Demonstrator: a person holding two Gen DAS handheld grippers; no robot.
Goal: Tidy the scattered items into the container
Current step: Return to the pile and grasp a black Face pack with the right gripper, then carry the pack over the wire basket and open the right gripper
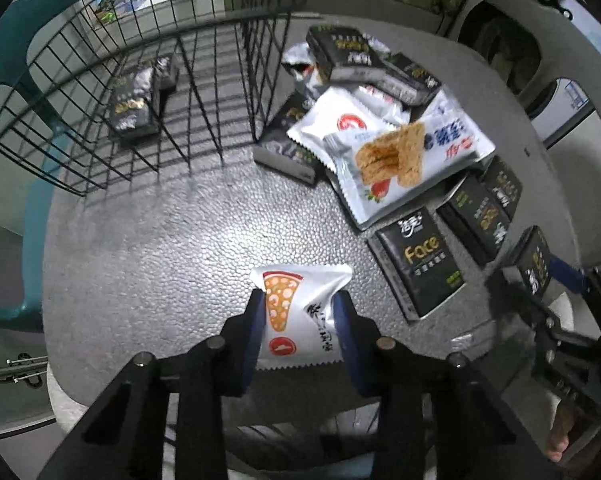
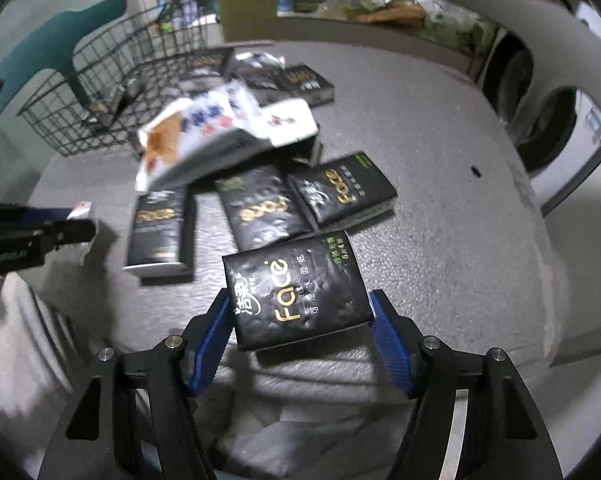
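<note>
Now we've got both grippers down on table (image 1: 148, 248) at once. Left gripper (image 1: 298, 312) clenched on white pizza sachet (image 1: 296, 312), pads pinching both long sides — narrow item, so tight squeeze. Right gripper (image 2: 300, 320) straddles black Face tissue pack (image 2: 296, 288); left pad looks touching, right pad shows sliver of gap, so not gripped yet, we reckon. Wire basket (image 1: 140, 92) far left, one black pack (image 1: 134, 106) already inside. Rest of pile (image 1: 380, 128) sits far right beside basket — short carry, approx.
</note>
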